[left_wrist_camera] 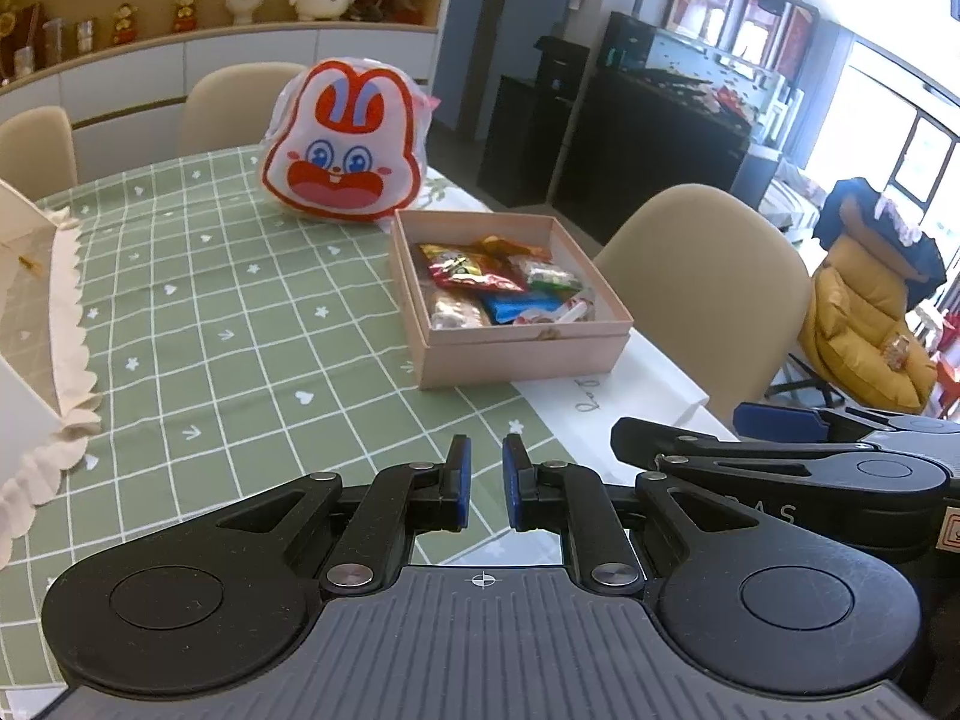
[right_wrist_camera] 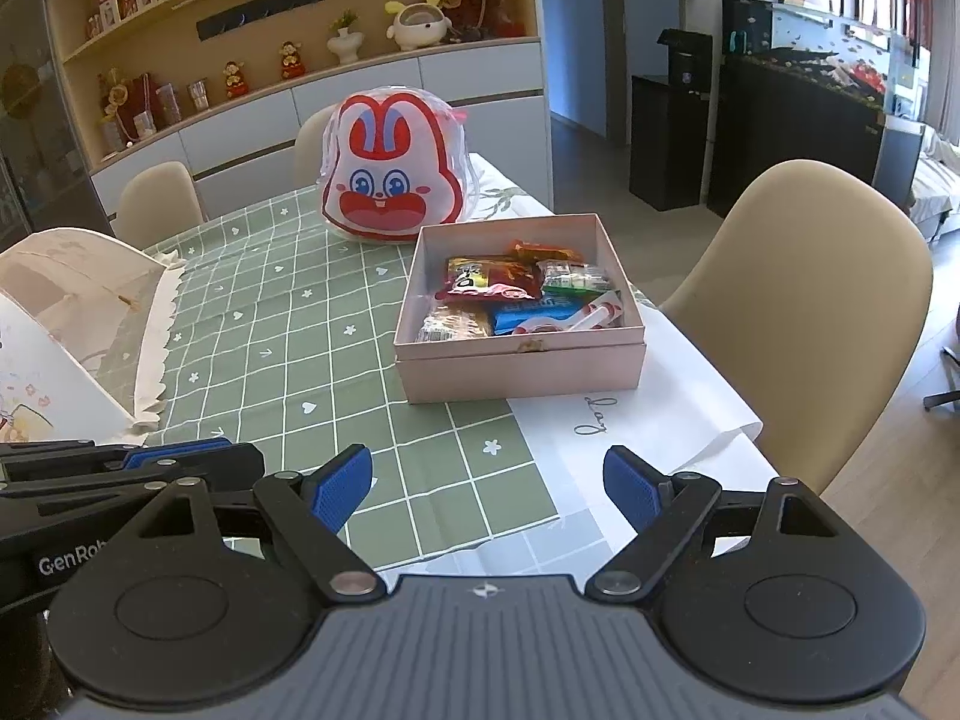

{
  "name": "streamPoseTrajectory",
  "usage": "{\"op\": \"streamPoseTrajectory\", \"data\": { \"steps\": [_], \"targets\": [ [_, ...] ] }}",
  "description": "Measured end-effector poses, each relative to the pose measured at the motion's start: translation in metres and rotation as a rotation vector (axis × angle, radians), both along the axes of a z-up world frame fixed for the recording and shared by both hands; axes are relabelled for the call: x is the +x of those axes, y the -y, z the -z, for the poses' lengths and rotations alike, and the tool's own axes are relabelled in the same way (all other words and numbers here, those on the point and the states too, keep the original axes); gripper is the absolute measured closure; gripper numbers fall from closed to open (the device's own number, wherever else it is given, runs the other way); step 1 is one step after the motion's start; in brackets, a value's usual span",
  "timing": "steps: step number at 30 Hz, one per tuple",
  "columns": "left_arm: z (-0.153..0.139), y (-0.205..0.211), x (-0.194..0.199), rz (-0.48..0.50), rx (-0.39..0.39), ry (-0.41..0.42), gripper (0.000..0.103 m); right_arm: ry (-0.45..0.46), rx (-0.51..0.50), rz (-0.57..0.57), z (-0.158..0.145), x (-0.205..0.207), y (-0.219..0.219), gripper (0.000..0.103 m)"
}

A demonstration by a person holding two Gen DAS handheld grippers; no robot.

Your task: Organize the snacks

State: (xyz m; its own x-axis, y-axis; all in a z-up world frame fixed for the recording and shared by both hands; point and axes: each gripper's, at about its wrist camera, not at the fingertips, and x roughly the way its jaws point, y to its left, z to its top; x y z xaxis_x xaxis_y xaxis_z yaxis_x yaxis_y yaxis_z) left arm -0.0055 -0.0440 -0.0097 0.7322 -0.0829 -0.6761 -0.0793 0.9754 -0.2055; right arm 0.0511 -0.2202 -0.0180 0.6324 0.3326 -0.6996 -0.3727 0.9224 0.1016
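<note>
The right gripper (right_wrist_camera: 488,487) hangs spread and empty over the near table edge; the left gripper (left_wrist_camera: 486,483) beside it is pressed nearly together, holding nothing; the pink box (right_wrist_camera: 522,369) of snack packets (right_wrist_camera: 489,282) lies straight ahead of the right one, which looks nearer, with bare green tablecloth (right_wrist_camera: 288,360) between; behind the box stands a rabbit-face bag (right_wrist_camera: 393,177); a beige chair (right_wrist_camera: 804,300) flanks the right side; nothing blocks the reach.
</note>
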Motion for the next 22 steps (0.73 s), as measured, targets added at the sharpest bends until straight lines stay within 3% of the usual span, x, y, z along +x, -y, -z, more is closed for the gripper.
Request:
{"op": "streamPoseTrajectory", "data": {
  "steps": [22],
  "targets": [
    [0.0036, -0.0016, 0.0046, -0.008, -0.015, 0.006, 0.088, -0.005, -0.003, -0.007, 0.0008, 0.0016, -0.0001, 0.018]
  ]
}}
